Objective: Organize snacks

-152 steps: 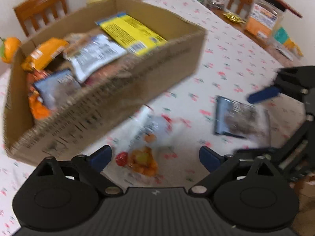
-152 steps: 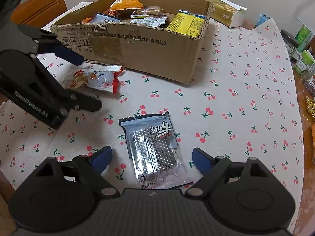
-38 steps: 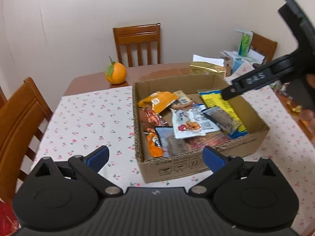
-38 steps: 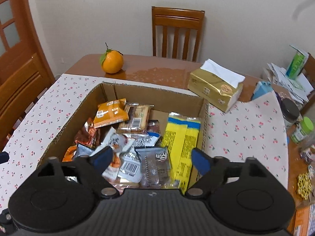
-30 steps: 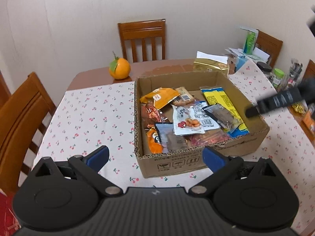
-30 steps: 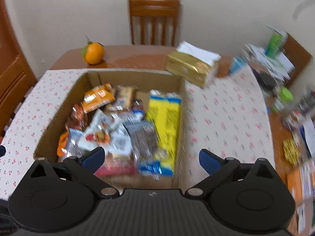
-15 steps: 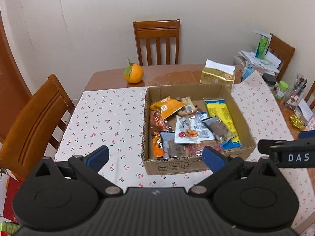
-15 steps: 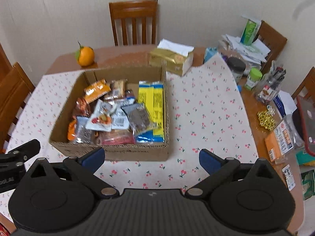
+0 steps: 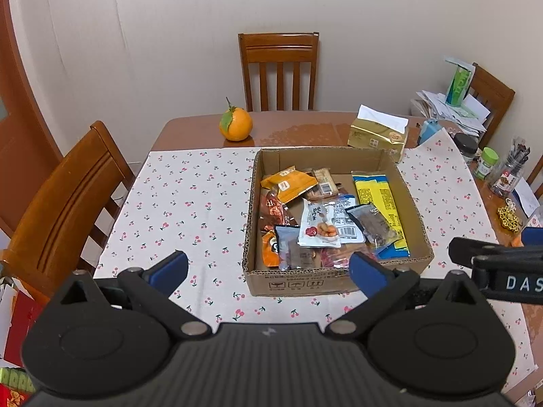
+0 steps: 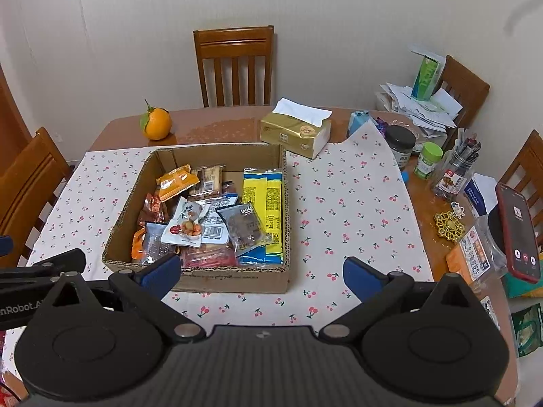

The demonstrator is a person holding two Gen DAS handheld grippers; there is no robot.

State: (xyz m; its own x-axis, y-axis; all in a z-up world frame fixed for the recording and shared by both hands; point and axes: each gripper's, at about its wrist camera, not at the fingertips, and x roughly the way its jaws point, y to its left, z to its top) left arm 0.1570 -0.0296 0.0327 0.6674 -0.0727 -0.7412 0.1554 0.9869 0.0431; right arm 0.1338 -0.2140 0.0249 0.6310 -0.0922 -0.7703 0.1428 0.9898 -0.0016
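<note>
A cardboard box (image 9: 336,285) stands on the cherry-print tablecloth (image 9: 190,203) and holds several snack packets, among them a yellow pack (image 9: 378,200), an orange pack (image 9: 288,183) and a white nut pouch (image 9: 319,225). The box also shows in the right wrist view (image 10: 234,279), with the yellow pack (image 10: 266,200) at its right side. My left gripper (image 9: 268,269) is open and empty, held back above the near table edge. My right gripper (image 10: 261,271) is open and empty, also held back from the box.
An orange (image 9: 236,125) and a gold tissue pack (image 9: 378,135) sit behind the box. Jars, a green-lid bottle (image 10: 429,159), papers and a red phone (image 10: 519,230) crowd the right side. Wooden chairs (image 9: 68,200) stand at the left, back and right.
Both grippers have pulled back and up from the box, so the whole table shows. The two loose packets seen on the cloth earlier now lie in the box.
</note>
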